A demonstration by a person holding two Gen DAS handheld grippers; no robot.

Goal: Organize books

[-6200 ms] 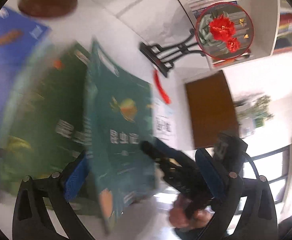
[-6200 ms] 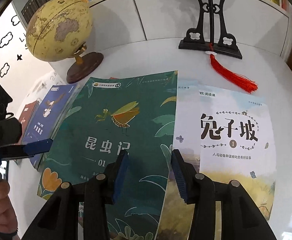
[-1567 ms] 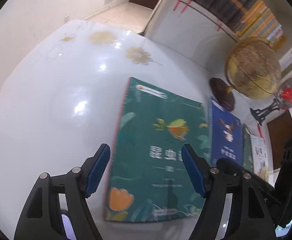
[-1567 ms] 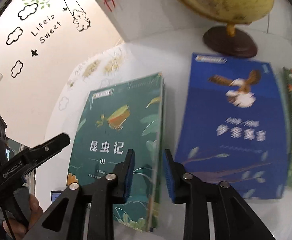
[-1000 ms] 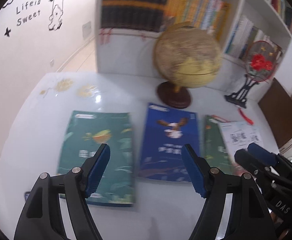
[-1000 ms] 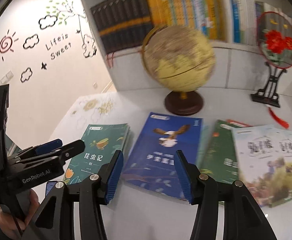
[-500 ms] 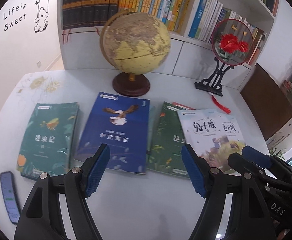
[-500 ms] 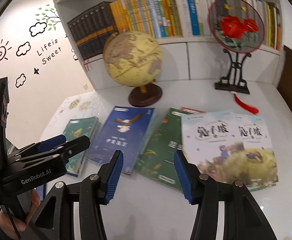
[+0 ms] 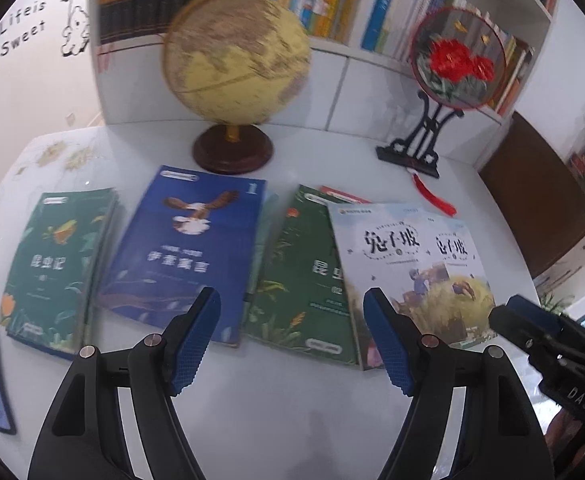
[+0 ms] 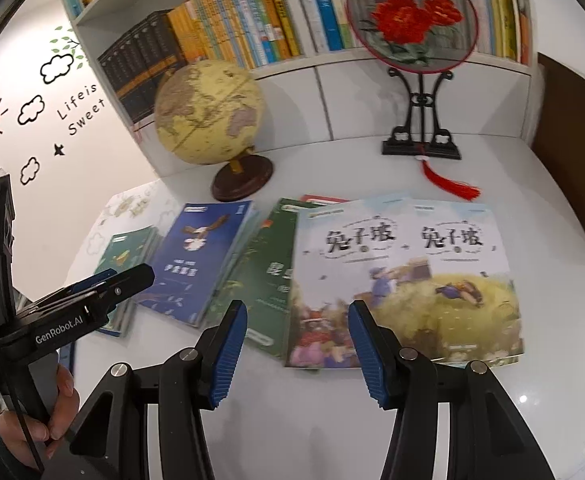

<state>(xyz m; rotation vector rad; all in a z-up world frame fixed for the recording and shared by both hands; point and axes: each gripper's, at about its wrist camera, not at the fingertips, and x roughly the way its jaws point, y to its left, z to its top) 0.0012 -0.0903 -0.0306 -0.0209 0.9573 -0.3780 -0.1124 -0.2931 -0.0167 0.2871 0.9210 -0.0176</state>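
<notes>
The left tongs (image 9: 292, 336) stand apart with nothing between their blue ribbed pads, and the right tongs (image 10: 298, 348) are likewise apart and empty. Both hang above the bare front strip of the glossy white bench (image 9: 292, 408), pointing down at it on a slant.

A second and a half ago both tongs were close over the teal-green insect-cover paperback (image 9: 52, 264) at the far left, which then filled the left view. Since then they have drawn back and swung to the right, so the whole row of books is now in sight, and the teal-green paperback lies flat and let go on a small pile of like covers. By my reading one book has been put in its place and the next is being chosen.

From the left tongs outward, the dark green paperback (image 9: 304, 280) lies straight ahead between the pads, with the royal-blue paperback with an eagle (image 9: 188, 248) just to its left. From the right tongs, the two pale picture-cover paperbacks (image 10: 404, 276) lie ahead, side by side, overlapping the dark green one's right edge; a red edge shows behind them. All are well short of contact with either tongs.

Behind stand a yellow globe on a brown wooden base (image 9: 234, 60) and a round embroidered fan on a black stand (image 10: 410, 16).
</notes>
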